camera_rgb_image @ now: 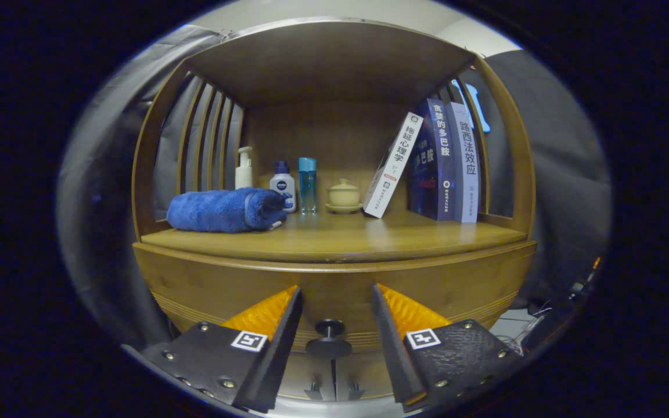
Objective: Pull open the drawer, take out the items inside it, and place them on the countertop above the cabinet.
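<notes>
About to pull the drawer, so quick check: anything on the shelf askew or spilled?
Only the white book leans against the upright blue book. No spill shows. The gripper is open, its fingers either side of the drawer knob.

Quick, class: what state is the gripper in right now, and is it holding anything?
Gripper: open, holding nothing; the drawer knob sits between its fingers, untouched.

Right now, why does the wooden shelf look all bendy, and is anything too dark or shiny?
In the gripper view, the fisheye lens bows the straight countertop; its wood carries soft glare near the books; the cabinet's back corners sit in shadow; the open gripper frames the dark drawer knob, sharp enough to see.
</notes>
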The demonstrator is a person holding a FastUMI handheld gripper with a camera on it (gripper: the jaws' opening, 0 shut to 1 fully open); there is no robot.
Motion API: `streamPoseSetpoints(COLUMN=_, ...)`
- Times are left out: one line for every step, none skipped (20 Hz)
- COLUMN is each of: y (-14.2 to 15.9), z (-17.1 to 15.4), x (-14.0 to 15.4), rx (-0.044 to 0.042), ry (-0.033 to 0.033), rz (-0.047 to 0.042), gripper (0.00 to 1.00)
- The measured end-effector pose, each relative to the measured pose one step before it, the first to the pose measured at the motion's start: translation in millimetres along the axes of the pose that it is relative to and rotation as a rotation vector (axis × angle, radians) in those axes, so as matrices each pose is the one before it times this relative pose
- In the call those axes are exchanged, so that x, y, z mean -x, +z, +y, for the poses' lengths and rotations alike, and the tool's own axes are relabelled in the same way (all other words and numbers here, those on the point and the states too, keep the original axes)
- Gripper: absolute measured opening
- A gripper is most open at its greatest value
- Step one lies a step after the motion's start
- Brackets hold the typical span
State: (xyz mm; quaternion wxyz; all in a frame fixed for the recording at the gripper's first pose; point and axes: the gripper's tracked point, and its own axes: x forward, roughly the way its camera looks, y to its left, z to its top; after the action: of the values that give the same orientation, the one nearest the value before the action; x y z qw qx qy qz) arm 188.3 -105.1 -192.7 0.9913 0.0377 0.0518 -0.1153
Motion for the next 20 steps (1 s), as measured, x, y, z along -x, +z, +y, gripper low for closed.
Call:
streamPoseSetpoints(y=-0.57, z=-0.57, x=0.02, rx=0.00489, ry=-0.00238, rz=-0.00183, gripper=0.72)
streamPoseSetpoints(y=0.88, z=-0.61, x=0.43, rx=0.01, ry=-0.00404, rz=-0.00353, gripper=0.72)
streamPoseSetpoints(y=-3.47, z=3.14, x=0.89, rx=0.00981, ry=0.00819, rz=0.0055, gripper=0.72)
streamPoseSetpoints(y=-2.02, z=3.19, x=0.34, rx=0.00803, ry=0.00747, rz=0.00504, gripper=0.74)
streamPoseSetpoints(y=-9.95, z=-0.04, x=-1.06, rx=0.00594, ry=-0.00162, rz=0.03108, gripper=0.75)
streamPoseSetpoints(y=-10.28, z=0.39, x=-0.05, rx=0.00511, ry=-0.00109, rz=0.02047, gripper=0.76)
streamPoseSetpoints(y=-10.0, z=-0.93, x=-2.64, rx=0.00619, ry=-0.00909, rz=0.02962, gripper=0.77)
streamPoseSetpoints(y=-11.16, z=-3.0, x=-2.21, rx=0.00511, ry=-0.01242, rz=0.0301, gripper=0.77)
streamPoseSetpoints(y=-1.15, z=-0.81, x=-0.18, rx=-0.00037, ry=-0.00481, rz=0.0045, gripper=0.77)
streamPoseSetpoints(y=3.32, z=1.39, x=0.72, rx=-0.00933, ry=0.00095, rz=-0.01128, gripper=0.77)
streamPoseSetpoints(y=-1.1, z=-0.28, x=0.03, rx=-0.02082, ry=0.00402, rz=-0.0017, gripper=0.77)
streamPoseSetpoints(y=-1.46, z=1.56, x=-0.8, rx=-0.0185, ry=0.00295, rz=-0.00471, gripper=0.78)
streamPoseSetpoints(y=-9.48, z=-0.31, x=-1.56, rx=-0.00304, ry=0.00195, rz=0.02451, gripper=0.78)
streamPoseSetpoints(y=-10.0, z=-0.58, x=0.04, rx=0.01519, ry=0.00014, rz=0.0346, gripper=0.77)
streamPoseSetpoints(y=-9.15, z=-3.73, x=-7.98, rx=0.02235, ry=-0.01978, rz=0.01925, gripper=0.68)
streamPoseSetpoints(y=-4.86, z=4.38, x=3.12, rx=0.00676, ry=0.035, rz=0.00276, gripper=0.58)
streamPoseSetpoints(y=7.85, z=1.73, x=2.22, rx=0.00098, ry=0.008, rz=-0.02559, gripper=0.49)
streamPoseSetpoints(y=0.13, z=0.68, x=-2.33, rx=-0.0101, ry=0.00755, rz=0.00118, gripper=0.39)
streamPoseSetpoints(y=-0.44, z=0.81, x=2.49, rx=-0.01057, ry=-0.00056, rz=-0.00267, gripper=0.37)
streamPoseSetpoints(y=-1.11, z=0.22, x=1.08, rx=-0.00043, ry=-0.00525, rz=0.01301, gripper=0.34)
